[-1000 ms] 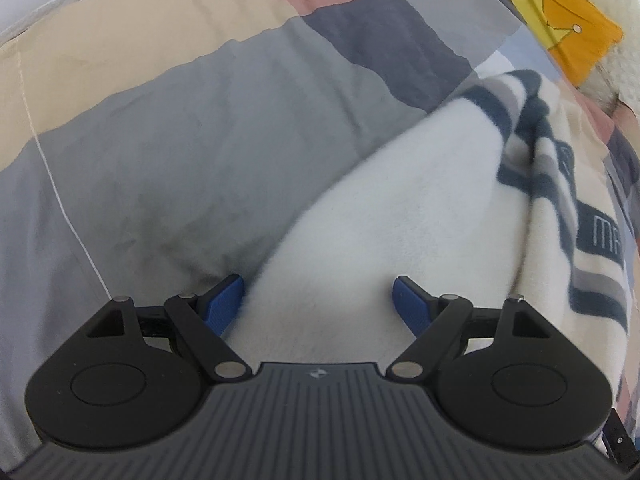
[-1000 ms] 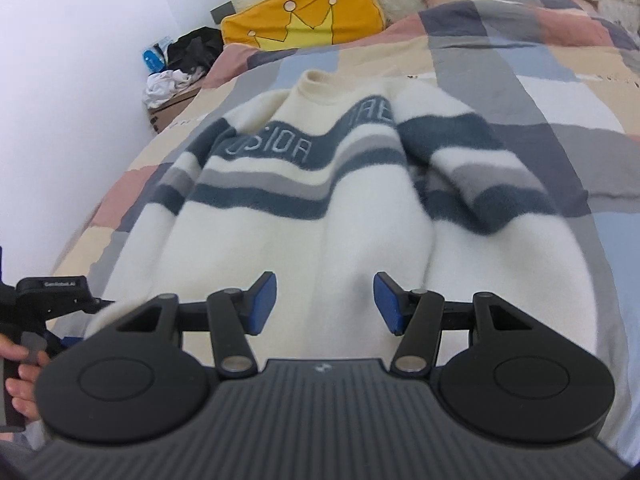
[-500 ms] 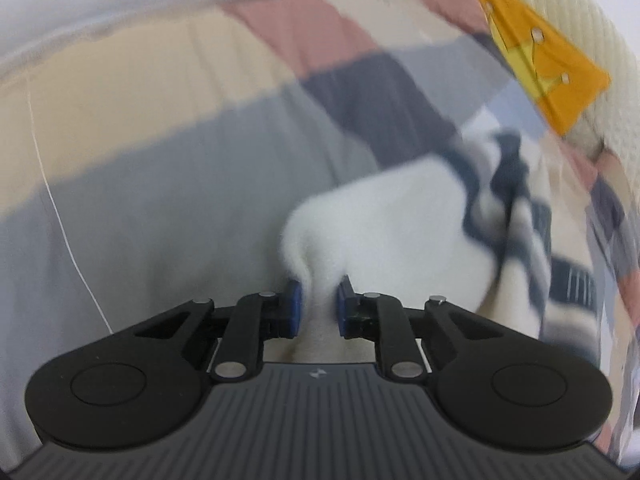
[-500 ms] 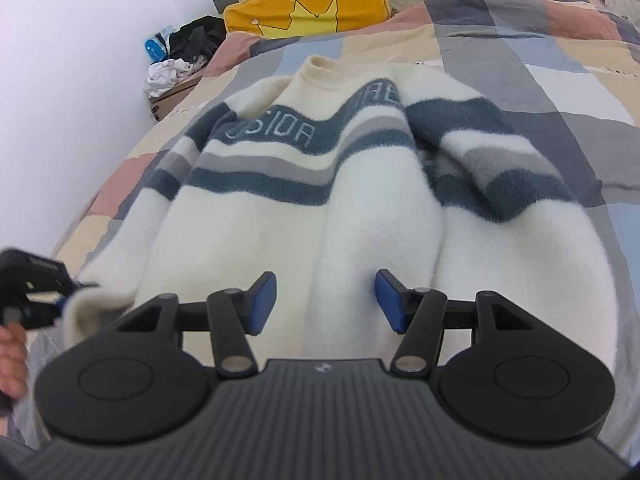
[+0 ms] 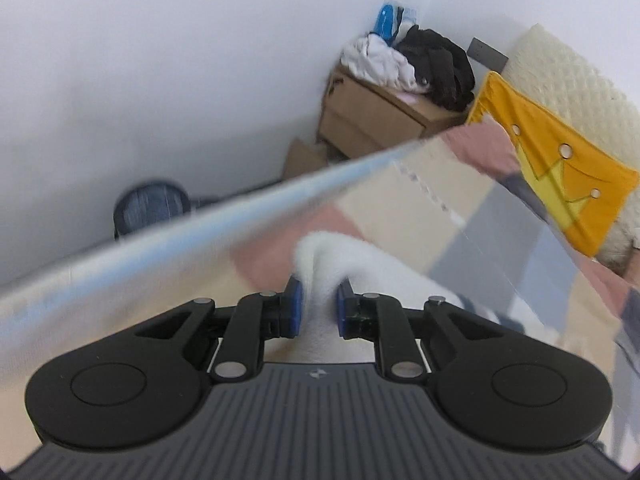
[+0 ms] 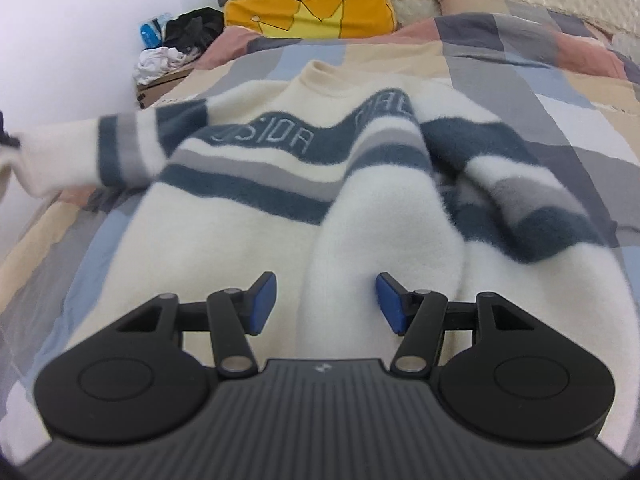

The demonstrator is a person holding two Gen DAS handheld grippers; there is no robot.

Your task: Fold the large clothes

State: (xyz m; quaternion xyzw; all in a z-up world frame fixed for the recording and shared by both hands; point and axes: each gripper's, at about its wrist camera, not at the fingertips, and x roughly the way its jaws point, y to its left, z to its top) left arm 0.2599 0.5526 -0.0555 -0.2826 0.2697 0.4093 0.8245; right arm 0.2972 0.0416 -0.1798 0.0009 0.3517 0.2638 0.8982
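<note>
White wall corner, patchwork bedspread (image 6: 520,92); left tongs (image 5: 318,312) pinching sweater (image 6: 248,216) sleeve, right tongs (image 6: 326,304) spread.

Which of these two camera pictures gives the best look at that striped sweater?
The right wrist view: the sweater lies spread on the bed, with its collar, blue and grey stripes and lettering visible. The left wrist view shows only a blurred white fold of the sweater pinched in the left gripper.
</note>
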